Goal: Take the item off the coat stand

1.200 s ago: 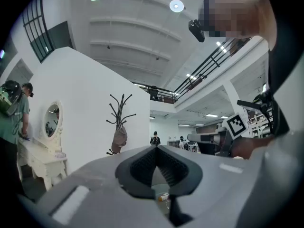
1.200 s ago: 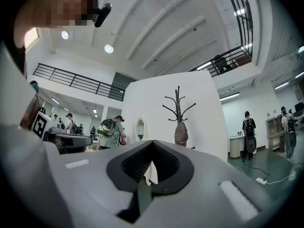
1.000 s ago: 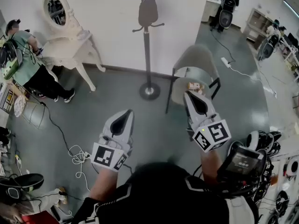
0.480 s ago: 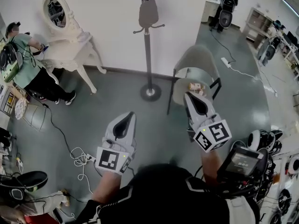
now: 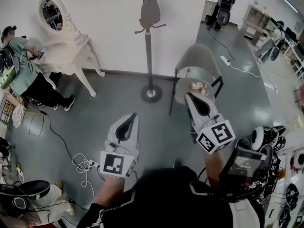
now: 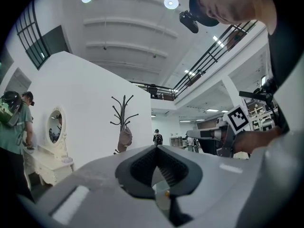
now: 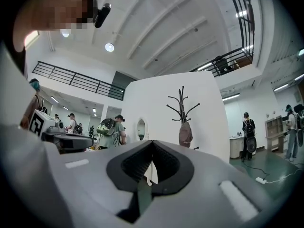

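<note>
The black coat stand (image 5: 148,46) rises in front of the white wall, its round base (image 5: 151,93) on the grey floor. A grey-brown item (image 5: 150,12) hangs from its upper hooks. It also shows in the left gripper view as the item (image 6: 125,137) and in the right gripper view as the item (image 7: 185,134), small and far off. My left gripper (image 5: 133,114) and right gripper (image 5: 187,95) are held low, well short of the stand and pointing toward it. Both are shut with nothing between the jaws, which meet at the left gripper (image 6: 156,147) and right gripper (image 7: 152,142).
A grey chair (image 5: 199,61) with a small object (image 5: 198,86) on its seat stands right of the stand, just beyond my right gripper. A white dressing table (image 5: 66,44) with an oval mirror and a person in green (image 5: 24,77) are at left. Cables (image 5: 80,161) lie on the floor.
The view has shifted slightly. The person in green has moved a little along the dressing table. Both grippers hold about the same place and stay shut.
</note>
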A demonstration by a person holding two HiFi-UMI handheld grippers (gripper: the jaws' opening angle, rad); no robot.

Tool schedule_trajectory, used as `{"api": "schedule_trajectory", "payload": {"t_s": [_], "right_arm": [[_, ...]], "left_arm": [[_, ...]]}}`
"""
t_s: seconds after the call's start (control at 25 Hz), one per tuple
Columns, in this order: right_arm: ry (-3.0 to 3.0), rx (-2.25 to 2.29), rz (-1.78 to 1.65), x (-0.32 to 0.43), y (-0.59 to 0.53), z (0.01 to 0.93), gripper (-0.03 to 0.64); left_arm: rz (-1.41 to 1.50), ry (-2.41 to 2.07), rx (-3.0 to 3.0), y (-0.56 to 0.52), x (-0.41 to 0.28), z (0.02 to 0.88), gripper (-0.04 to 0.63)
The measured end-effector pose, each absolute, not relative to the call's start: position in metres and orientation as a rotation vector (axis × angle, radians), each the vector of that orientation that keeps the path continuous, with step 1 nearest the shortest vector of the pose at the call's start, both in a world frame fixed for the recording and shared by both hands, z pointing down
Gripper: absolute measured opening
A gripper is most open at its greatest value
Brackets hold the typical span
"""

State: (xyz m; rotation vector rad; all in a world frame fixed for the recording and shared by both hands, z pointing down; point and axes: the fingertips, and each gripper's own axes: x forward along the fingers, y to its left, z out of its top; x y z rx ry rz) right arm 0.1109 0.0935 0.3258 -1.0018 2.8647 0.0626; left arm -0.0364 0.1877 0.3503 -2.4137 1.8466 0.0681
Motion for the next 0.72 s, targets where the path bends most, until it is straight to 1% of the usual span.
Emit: {"api": "schedule_trajectory", "payload": {"t_s": [0.4,0.72], "right_arm": [[2.859,-1.046,0.078,0.083,0.117,0.334,0.009],[2.861,-1.005,0.049,0.075,0.083,0.337,0.008]], "left_arm": [[0.059,1.885,-2.403,0.203,-0.066,0.360,0.012],[0.061,1.862,-2.423,0.178,-0.061,0.357,0.012]]}}
